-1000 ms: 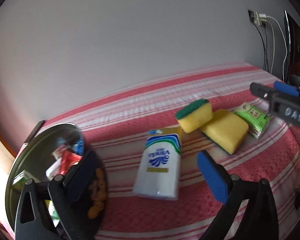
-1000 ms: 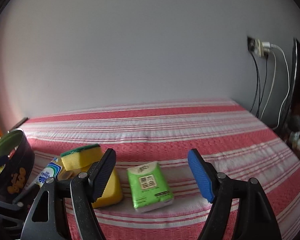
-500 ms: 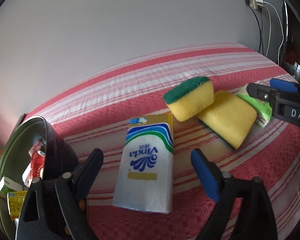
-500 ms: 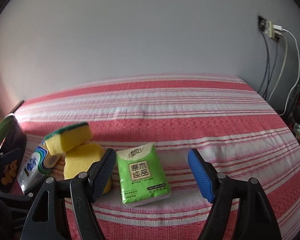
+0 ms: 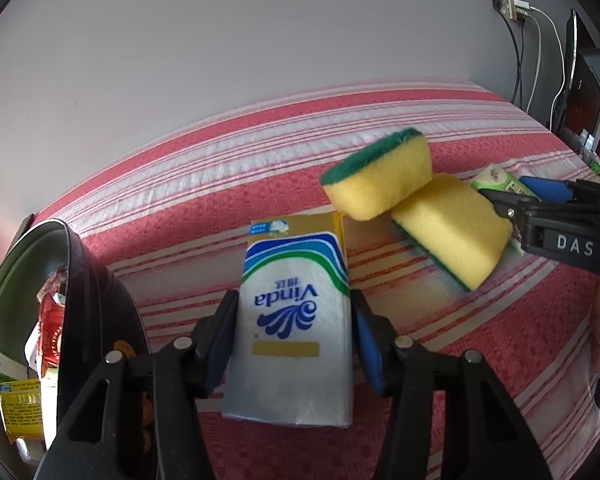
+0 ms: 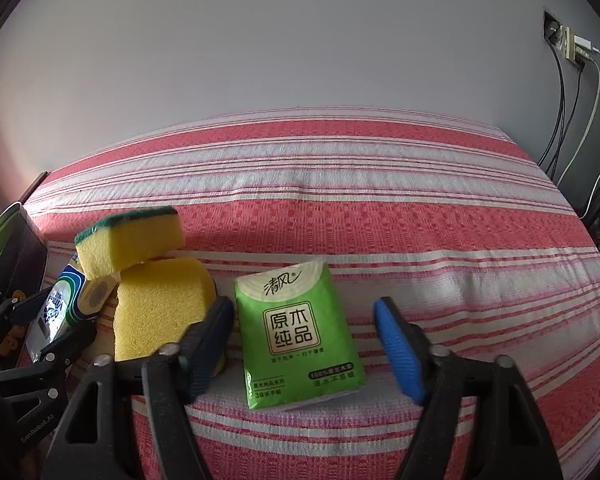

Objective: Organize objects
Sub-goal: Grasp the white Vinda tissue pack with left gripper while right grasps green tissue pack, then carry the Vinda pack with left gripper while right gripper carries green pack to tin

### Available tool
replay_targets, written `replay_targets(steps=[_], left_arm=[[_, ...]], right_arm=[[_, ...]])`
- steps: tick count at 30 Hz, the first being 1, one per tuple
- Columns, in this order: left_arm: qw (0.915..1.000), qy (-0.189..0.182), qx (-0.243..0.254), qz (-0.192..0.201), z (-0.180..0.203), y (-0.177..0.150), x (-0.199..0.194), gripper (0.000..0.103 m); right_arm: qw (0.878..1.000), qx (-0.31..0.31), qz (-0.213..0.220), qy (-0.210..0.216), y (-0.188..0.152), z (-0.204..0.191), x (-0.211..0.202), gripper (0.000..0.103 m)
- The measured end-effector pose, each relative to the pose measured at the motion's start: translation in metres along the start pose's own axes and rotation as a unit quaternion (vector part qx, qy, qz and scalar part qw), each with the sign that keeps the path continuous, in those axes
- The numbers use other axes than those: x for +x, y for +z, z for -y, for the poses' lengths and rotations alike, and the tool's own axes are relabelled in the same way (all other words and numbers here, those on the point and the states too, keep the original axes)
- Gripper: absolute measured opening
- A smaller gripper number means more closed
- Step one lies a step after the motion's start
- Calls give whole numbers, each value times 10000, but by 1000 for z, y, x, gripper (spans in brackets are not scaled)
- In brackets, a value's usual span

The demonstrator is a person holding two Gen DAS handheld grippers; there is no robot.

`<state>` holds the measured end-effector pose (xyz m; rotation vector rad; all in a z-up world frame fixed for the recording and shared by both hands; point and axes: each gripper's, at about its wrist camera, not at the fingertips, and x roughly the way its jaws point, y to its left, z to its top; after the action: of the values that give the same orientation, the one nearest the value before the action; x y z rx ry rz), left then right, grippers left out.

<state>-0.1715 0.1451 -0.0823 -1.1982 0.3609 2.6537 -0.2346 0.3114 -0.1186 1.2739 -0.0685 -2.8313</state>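
Crowding the green tissue pack [image 6: 300,332]: two sponges [image 6: 156,304], stacked alongside.

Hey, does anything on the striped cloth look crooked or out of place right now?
Yes: one sponge lies tilted across the corner of the other sponge, green side up, rather than flat on the cloth. Nothing looks spilled or damaged.

A red-and-white striped cloth [image 6: 380,216] is covering the bed, its far edge lying against a plain grey wall [image 6: 280,40]. Cables [image 6: 572,108] are hanging from a wall socket [image 6: 572,46] beyond its right corner.
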Motion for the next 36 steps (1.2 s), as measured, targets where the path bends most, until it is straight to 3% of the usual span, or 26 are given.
replay_targets(steps=[1,9,24,36], left_arm=[[10000,29,1,14,0,0,-1,53],[9992,198,-172,309,-3,1,-10,53],[9943,541,-377,840,-15,-1,-31,53],[9864,810,-480,1349,-12,-3,-45,53]], right_arm=[[10000,22,-46,9,0,1,1,52],[10000,10,28,-47,3,5,0,52],[9959,-43,897,-83,-3,-1,-36,52],[9926,-61,1205,-111,-5,-7,-43,52]])
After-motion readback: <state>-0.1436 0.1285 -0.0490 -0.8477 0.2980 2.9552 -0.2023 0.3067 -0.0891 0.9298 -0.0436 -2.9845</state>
